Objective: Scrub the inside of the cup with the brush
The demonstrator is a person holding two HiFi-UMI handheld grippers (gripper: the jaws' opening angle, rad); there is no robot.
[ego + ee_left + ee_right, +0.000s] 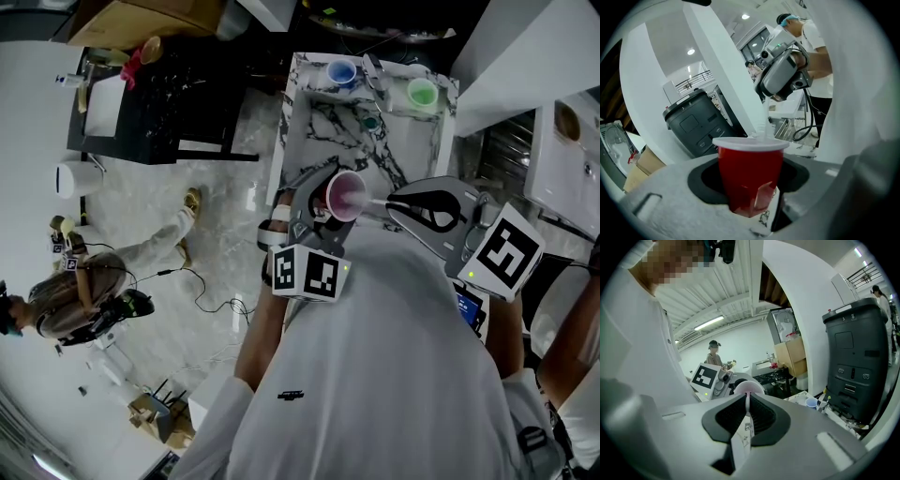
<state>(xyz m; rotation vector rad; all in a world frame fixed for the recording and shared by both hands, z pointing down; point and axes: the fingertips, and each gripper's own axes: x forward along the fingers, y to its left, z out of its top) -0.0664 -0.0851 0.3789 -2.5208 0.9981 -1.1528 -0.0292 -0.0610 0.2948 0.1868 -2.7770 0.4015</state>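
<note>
A red plastic cup [750,176] with a white rim stands between the jaws of my left gripper [752,197], which is shut on it. In the head view the cup [344,196] is held up close to my chest, its mouth tilted toward my right gripper [398,203]. That gripper is shut on the thin white handle of a brush [747,401]. The brush handle [761,117] runs down from the right gripper into the cup's mouth. The brush head is hidden inside the cup.
A marble-patterned counter [309,122] lies ahead with a blue cup [341,71] and a green cup [423,93] at its far end. A grey bin [855,357] stands to one side. Another person [84,291] works at the left.
</note>
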